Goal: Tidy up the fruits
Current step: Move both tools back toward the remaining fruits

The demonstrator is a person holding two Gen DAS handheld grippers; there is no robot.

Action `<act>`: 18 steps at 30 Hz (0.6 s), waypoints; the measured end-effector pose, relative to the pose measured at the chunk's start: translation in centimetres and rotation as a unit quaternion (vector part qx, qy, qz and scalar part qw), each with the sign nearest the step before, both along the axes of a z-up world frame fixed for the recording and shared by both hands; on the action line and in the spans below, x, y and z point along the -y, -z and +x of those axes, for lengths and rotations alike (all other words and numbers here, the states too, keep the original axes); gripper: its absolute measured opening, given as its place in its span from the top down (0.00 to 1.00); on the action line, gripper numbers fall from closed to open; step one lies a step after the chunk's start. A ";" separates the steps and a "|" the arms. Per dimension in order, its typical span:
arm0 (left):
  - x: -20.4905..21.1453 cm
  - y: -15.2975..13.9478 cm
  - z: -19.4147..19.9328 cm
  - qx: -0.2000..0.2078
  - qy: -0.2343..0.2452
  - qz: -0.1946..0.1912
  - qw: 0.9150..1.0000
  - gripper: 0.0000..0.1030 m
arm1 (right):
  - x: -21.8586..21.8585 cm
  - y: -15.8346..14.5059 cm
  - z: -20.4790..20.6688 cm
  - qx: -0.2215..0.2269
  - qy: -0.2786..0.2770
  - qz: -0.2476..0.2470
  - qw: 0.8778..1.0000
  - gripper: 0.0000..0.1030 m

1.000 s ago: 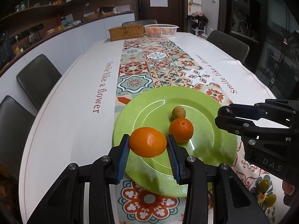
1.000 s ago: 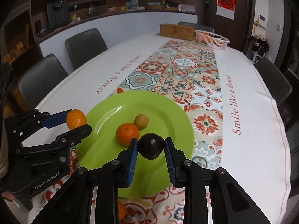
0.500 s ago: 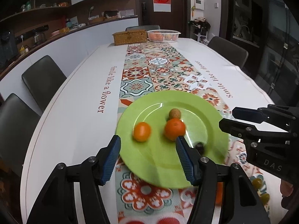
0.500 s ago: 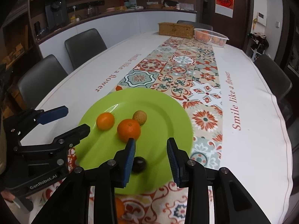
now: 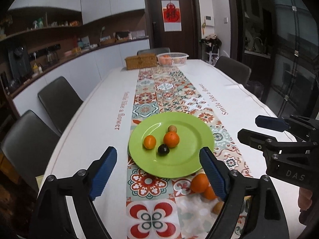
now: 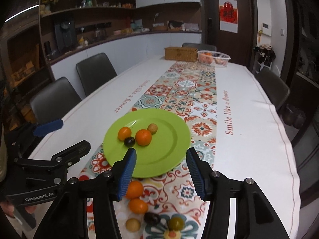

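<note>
Green plate (image 5: 191, 159), both grippers raised (fingers (image 6: 127, 171) spread)

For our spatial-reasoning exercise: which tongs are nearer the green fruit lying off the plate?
Right. The green fruit lies close beneath the open right tongs, in line with their gap; the left tongs sit farther away, off to its left.

The white tablecloth (image 6: 249, 107) carries red script along both long sides: "Smile like a flower" reads clearly on each side of the patterned middle strip. The left gripper (image 6: 59, 137) has "GenRobot.AI" printed in white on its black body. The right gripper (image 5: 265, 129) shows the letters "DAS". The red poster (image 6: 228, 18) on the door bears a Chinese character, too small to read.
</note>
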State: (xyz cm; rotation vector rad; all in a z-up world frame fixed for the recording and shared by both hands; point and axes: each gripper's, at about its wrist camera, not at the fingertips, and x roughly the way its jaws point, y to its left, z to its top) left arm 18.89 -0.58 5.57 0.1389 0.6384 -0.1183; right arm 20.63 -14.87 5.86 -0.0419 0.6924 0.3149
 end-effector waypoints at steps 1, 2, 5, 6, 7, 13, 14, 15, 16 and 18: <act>0.2 -0.2 -0.6 0.003 0.000 0.000 1.000 0.13 | 0.2 -0.2 -0.5 0.002 0.000 0.001 1.000 0.48; 0.4 -0.4 -1.2 0.006 -0.001 0.001 1.000 0.12 | 0.5 -0.4 -1.1 0.005 0.002 0.003 1.000 0.48; 1.0 -0.8 -2.6 0.009 0.003 0.002 1.000 0.12 | 1.1 -0.8 -2.7 0.012 0.006 0.003 1.000 0.43; 1.1 -0.8 -3.0 0.010 0.005 0.001 1.000 0.11 | 1.3 -0.9 -3.4 0.016 0.010 0.002 1.000 0.40; 1.4 -0.9 -3.5 0.010 0.008 0.000 1.000 0.11 | 1.6 -1.0 -4.0 0.019 0.014 0.002 1.000 0.39; 2.4 -1.0 -5.7 0.014 0.024 0.013 1.000 0.10 | 2.6 -0.8 -6.5 0.018 0.020 0.003 1.000 0.39; 2.5 -0.9 -6.1 0.014 0.026 0.015 0.999 0.10 | 2.7 -0.8 -6.7 0.017 0.020 0.002 1.000 0.39; 2.6 -0.8 -6.4 0.013 0.027 0.015 0.999 0.10 | 2.8 -0.6 -7.0 0.016 0.021 0.000 1.000 0.39; 2.6 -0.7 -6.6 0.012 0.028 0.014 0.999 0.10 | 3.0 -0.5 -7.3 0.015 0.022 -0.003 1.000 0.39; 2.7 -0.3 -7.2 0.007 0.031 0.010 0.999 0.10 | 3.2 -0.1 -7.8 0.012 0.023 -0.005 1.000 0.39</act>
